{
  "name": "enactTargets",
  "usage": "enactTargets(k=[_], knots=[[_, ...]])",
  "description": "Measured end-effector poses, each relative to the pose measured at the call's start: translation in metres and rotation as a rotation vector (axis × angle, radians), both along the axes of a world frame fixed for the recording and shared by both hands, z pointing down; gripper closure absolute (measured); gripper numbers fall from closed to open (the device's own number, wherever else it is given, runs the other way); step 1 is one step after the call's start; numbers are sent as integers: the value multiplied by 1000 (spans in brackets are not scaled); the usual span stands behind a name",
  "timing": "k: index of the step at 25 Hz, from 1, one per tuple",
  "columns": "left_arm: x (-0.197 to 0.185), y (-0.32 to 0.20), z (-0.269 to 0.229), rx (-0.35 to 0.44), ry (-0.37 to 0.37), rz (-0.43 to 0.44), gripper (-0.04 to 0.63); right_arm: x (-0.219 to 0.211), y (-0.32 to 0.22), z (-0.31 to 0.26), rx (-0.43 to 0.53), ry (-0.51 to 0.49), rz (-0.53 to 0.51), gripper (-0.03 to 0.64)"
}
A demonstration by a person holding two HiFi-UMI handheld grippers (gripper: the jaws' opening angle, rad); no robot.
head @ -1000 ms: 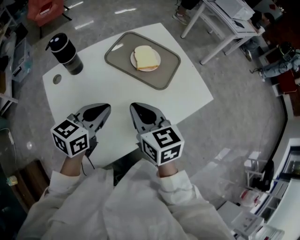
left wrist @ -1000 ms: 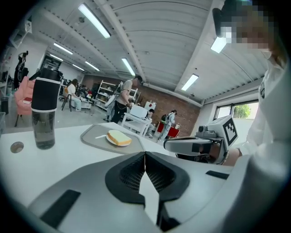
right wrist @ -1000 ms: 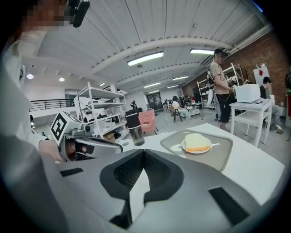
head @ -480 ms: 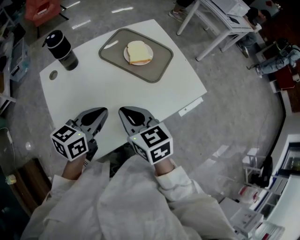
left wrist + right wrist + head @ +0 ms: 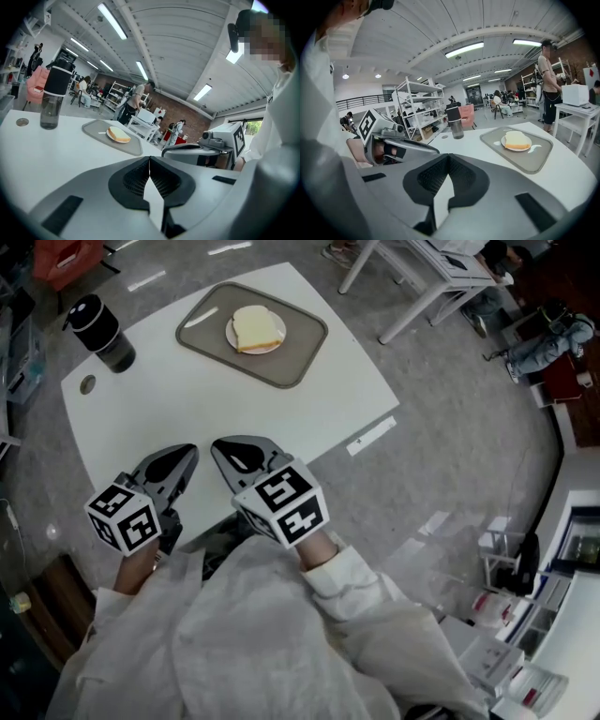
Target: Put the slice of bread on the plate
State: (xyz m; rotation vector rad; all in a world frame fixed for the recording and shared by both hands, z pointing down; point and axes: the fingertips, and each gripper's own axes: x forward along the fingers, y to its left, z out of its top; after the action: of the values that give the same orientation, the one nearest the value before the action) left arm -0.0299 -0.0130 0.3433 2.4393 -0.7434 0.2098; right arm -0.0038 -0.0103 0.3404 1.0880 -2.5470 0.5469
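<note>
Fingers (image 5: 98, 197) of both grippers are shut tight and hold nothing. Bread (image 5: 258, 327) lies on the plate (image 5: 230, 334) at 12 o'clock, far from the left gripper (image 5: 186, 454) and right gripper (image 5: 221, 448). Bottle (image 5: 98, 329) stands at 10 o'clock.

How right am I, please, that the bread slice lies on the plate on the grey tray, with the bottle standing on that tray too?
Not quite: the bread slice does lie on the plate on the grey tray, but the bottle stands on the white table, apart from the tray, as the head view shows.
</note>
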Motion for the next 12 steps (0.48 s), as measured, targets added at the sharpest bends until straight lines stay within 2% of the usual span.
enactTargets(k=[5, 12], knots=[[-13, -1, 2, -19, 8, -17, 586, -17, 9, 3, -42, 42, -101, 601], [-4, 5, 17, -40, -18, 9, 586, 7, 20, 19, -101, 112, -147, 603]])
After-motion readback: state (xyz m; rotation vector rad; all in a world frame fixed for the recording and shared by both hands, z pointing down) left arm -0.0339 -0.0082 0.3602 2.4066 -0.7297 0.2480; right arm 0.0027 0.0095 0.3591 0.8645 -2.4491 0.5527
